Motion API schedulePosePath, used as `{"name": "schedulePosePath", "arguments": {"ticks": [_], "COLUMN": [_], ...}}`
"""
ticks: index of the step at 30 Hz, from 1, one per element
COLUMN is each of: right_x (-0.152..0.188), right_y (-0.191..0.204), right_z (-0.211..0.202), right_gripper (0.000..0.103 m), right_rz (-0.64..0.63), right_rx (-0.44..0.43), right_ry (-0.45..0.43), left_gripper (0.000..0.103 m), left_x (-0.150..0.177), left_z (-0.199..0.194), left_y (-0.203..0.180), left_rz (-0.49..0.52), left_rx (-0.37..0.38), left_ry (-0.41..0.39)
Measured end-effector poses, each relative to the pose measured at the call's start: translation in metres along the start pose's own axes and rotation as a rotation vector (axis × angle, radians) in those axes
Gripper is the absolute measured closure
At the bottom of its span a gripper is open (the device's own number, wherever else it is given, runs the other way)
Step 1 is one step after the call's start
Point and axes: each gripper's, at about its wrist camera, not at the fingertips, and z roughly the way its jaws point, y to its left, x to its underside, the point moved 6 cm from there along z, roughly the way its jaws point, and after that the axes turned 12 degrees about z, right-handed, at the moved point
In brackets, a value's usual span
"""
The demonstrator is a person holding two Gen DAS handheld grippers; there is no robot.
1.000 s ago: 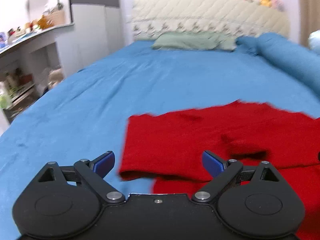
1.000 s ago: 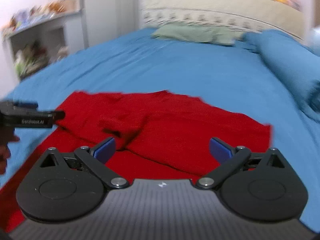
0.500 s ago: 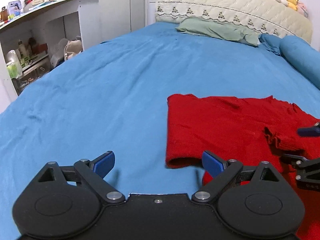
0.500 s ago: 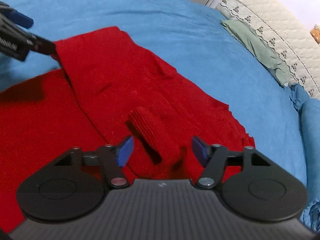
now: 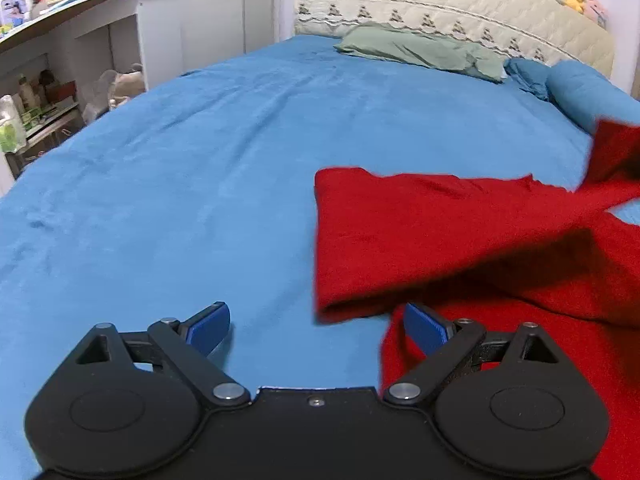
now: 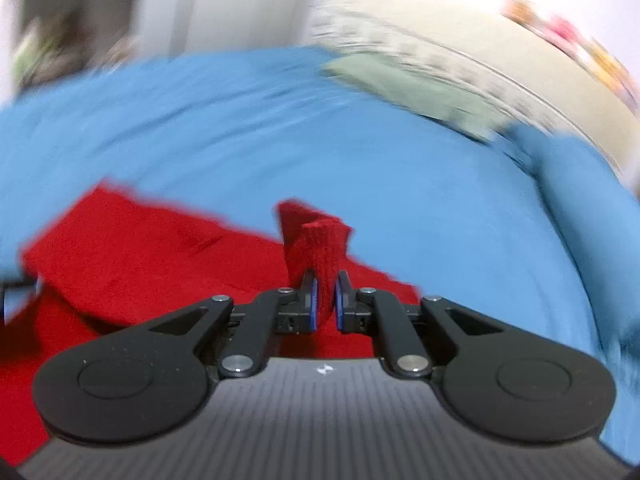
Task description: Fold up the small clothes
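Lying partly folded on the blue bed point(image 5: 200, 184), a red sweater point(image 5: 440, 232) has its cuff point(image 6: 324, 240) pinched upright in the right tongs point(image 6: 325, 304); the left tongs point(image 5: 316, 326) hover spread, straddling its near edge.

My red knit sweater point(image 5: 440, 232) lies partly folded on the blue bed, one cuff point(image 6: 322, 244) lifted upright.
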Motion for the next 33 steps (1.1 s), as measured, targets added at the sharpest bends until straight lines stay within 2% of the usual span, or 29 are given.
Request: {"name": "schedulePosePath", "arguments": {"ticks": [4,7,10,13,16,18,21,23,26,27,29,30,31,33], "right_x": [0.004,0.038,0.069,0.084,0.085,0.081,0.074,0.078,0.102,0.11,0.123,0.127,0.127,0.122], "right_y": [-0.074,-0.118,-0.142,-0.152,-0.152,-0.157,-0.154,-0.152,-0.151,-0.15,-0.151,-0.151,-0.151,-0.145], "right_z": [-0.015,-0.008,-0.003,-0.003,-0.004,-0.008,-0.017,-0.015,-0.003,-0.002,-0.003,-0.008,-0.015,-0.034], "right_gripper": [0.079,0.08,0.08,0.08,0.08,0.08,0.079,0.079,0.078,0.076,0.067,0.048,0.024,0.01], "right_rz": [0.129,0.233,0.311,0.379,0.401,0.401,0.393,0.404,0.405,0.401,0.423,0.435,0.435,0.407], "right_rx": [0.116,0.137,0.135,0.109,0.089,0.077,0.048,0.034,0.068,0.082,0.101,0.108,0.116,0.127], "right_ry": [-0.08,-0.014,0.019,0.018,0.0,-0.016,-0.023,0.015,0.1,0.118,0.13,0.117,0.101,0.008], "left_gripper": [0.007,0.007,0.007,0.007,0.007,0.007,0.007,0.007,0.011,0.011,0.011,0.011,0.011,0.01], "left_x": [-0.002,-0.002,0.0,-0.002,-0.005,-0.007,0.0,0.006,0.01,0.012,0.011,0.009,0.007,-0.002], "left_z": [0.01,0.017,0.02,0.021,0.025,0.024,0.022,0.025,0.021,0.021,0.015,0.01,0.006,-0.003], "left_y": [-0.015,-0.022,-0.027,-0.03,-0.03,-0.022,0.005,0.014,0.024,0.026,0.027,0.026,0.024,0.013], "left_rz": [0.019,0.012,0.028,0.032,0.018,-0.048,-0.207,-0.213,-0.206,-0.213,-0.225,-0.223,-0.215,-0.179], "left_rx": [0.01,0.025,0.025,0.028,0.013,-0.014,-0.019,-0.049,-0.155,-0.147,-0.127,-0.113,-0.094,-0.053], "left_ry": [-0.008,-0.012,-0.003,-0.015,-0.043,-0.051,-0.05,-0.032,-0.018,-0.01,-0.009,-0.014,-0.026,-0.063]}}
